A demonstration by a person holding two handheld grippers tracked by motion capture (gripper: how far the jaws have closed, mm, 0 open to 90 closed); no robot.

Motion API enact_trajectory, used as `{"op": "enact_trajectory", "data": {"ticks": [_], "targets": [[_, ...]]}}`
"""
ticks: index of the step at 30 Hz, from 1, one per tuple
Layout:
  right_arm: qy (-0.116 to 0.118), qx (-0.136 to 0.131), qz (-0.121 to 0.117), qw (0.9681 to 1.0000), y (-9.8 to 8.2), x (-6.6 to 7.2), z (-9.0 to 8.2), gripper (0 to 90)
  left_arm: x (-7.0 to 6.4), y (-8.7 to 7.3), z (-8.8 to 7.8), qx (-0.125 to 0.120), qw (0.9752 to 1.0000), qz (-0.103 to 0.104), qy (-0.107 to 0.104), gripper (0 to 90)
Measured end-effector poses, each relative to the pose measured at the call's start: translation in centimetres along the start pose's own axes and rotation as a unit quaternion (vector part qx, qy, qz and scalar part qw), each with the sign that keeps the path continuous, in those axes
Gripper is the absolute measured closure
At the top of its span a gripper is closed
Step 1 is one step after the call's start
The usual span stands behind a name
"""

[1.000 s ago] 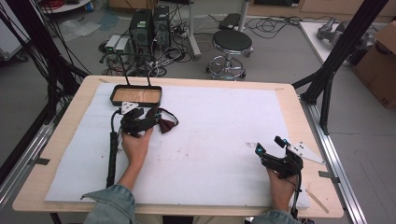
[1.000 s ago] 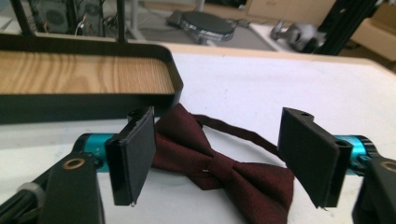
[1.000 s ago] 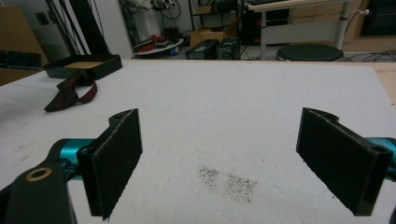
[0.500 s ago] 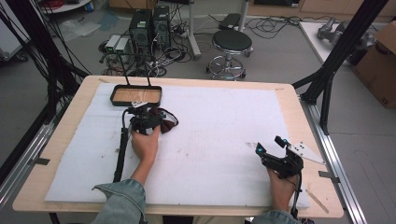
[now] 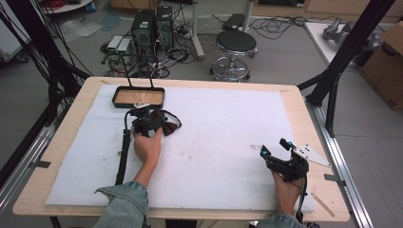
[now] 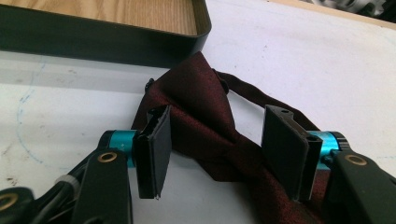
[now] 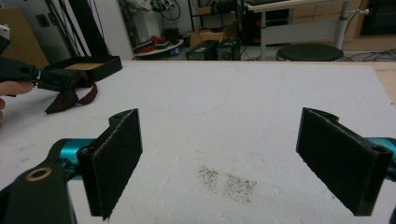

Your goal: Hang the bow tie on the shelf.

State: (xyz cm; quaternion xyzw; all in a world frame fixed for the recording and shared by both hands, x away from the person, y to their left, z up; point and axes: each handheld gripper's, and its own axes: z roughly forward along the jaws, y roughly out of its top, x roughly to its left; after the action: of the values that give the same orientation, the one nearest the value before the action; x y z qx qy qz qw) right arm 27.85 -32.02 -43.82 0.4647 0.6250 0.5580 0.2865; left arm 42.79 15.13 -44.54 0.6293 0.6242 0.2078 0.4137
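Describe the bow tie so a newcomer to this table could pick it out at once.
Start at the white foam mat covering the wooden table, then find the black tray with a wooden floor near its far left corner. Just in front of that tray lies the dark red satin bow tie, between the open jaws of the left gripper. It is the mat's one piece of cloth.

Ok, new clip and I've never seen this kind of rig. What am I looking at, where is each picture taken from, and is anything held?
A person holds a two-jaw tool in each hand at a table covered by a white foam mat. The high view looks down from above; each gripper view looks along that tool's own jaws. The left gripper straddles a dark red bow tie lying beside a black tray with a wooden floor. Its jaws have just been closing around the tie, but a gap remains at the pads, so nothing is gripped yet. The right gripper rests wide open with nothing between its jaws.
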Motion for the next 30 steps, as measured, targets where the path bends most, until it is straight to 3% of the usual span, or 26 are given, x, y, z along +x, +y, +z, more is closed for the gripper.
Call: {"op": "enact_trajectory", "data": {"ticks": [9, 15, 18, 24, 30], "targets": [[-0.001, -0.001, 0.002, 1.0000, 0.0, 0.0, 0.0, 13.4, 0.0, 0.1, 0.2, 0.010, 0.9999, -0.005, 0.000, 48.9], [-0.002, 0.001, 0.007, 1.0000, 0.0, 0.0, 0.0, 13.4, -0.1, 0.0, 0.1, 0.008, 1.0000, 0.005, -0.001, 59.3], [-0.001, 0.001, 0.006, 1.0000, 0.0, 0.0, 0.0, 13.4, -0.1, 0.0, 0.1, 0.004, 0.9998, 0.017, -0.003, 68.9], [-0.001, 0.001, 0.006, 1.0000, 0.0, -0.1, 0.0, 13.4, -0.1, 0.3, -0.6, 0.000, 0.9992, 0.029, -0.026, 75.4], [-0.001, 0.001, 0.007, 1.0000, 0.0, -0.1, -0.1, 13.4, 0.0, 1.1, -1.9, -0.017, 0.9972, 0.038, -0.063, 76.7]]}}
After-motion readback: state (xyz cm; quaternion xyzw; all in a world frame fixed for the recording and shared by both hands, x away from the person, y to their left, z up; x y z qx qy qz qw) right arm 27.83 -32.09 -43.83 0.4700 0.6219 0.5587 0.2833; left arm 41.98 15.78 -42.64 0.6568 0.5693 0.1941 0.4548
